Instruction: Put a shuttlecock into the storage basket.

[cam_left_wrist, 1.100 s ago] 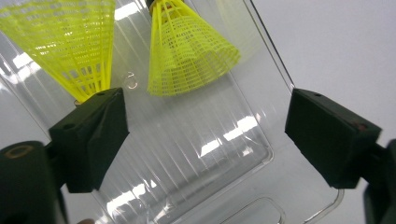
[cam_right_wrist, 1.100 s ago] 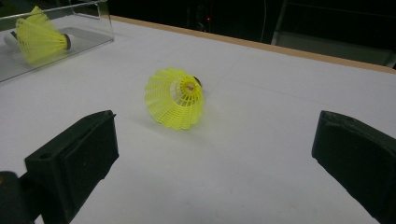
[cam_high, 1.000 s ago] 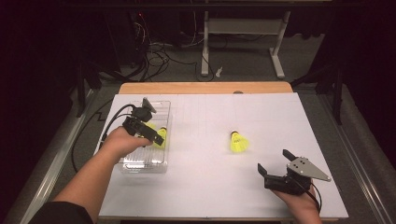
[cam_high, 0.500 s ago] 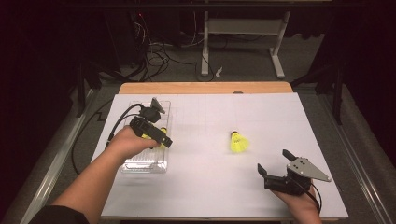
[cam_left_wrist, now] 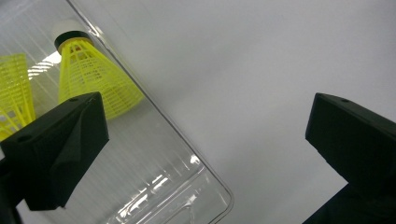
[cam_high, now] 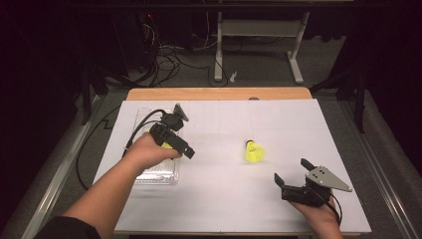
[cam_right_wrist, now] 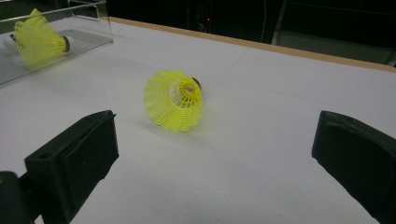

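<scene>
White bench: a yellow shuttlecock is seen lying loose; left claw is held apart above a clear tray, right claw apart nearby.

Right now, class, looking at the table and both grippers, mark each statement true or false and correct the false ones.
1. One yellow shuttlecock lies loose on the white table. True.
2. The left gripper holds a shuttlecock. False: its jaws are open and empty.
3. The clear box holds shuttlecocks. True.
4. The right gripper is shut. False: open.
5. The loose shuttlecock stands upright. False: it lies on its side.
</scene>
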The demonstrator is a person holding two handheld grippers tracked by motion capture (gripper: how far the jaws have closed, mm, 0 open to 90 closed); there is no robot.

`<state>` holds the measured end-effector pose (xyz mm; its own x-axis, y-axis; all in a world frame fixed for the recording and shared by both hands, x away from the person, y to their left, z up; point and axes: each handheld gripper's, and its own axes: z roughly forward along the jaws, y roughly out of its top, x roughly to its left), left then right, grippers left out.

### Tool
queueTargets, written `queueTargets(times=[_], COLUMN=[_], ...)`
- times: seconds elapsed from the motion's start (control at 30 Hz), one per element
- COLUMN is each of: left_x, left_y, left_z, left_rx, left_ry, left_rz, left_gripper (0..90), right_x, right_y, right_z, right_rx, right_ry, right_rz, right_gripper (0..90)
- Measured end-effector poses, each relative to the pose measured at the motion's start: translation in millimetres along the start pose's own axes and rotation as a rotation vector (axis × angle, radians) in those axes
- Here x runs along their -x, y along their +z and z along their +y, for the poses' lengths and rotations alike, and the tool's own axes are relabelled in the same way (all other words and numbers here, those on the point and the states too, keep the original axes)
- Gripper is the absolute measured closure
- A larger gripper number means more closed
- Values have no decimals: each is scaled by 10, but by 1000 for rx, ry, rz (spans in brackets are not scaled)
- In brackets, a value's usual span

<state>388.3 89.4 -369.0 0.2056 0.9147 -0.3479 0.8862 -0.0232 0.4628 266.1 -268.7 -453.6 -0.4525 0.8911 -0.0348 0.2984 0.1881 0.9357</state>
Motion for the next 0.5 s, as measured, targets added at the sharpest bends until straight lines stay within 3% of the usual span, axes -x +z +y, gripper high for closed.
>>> queueTargets(times=[0.23, 0.5], left_x=[54, 207], left_y=[13, 33], left_z=[-31, -103], left_rx=[-2, -10], left_ry=[10, 27], left_rz=[-11, -35], left_gripper=[6, 6], right_x=[6, 19], right_y=[-12, -50], right_z=[-16, 2], right_rx=[-6, 5], right_ry=[-4, -3], right_rz=[-4, -12], right_gripper=[11, 11])
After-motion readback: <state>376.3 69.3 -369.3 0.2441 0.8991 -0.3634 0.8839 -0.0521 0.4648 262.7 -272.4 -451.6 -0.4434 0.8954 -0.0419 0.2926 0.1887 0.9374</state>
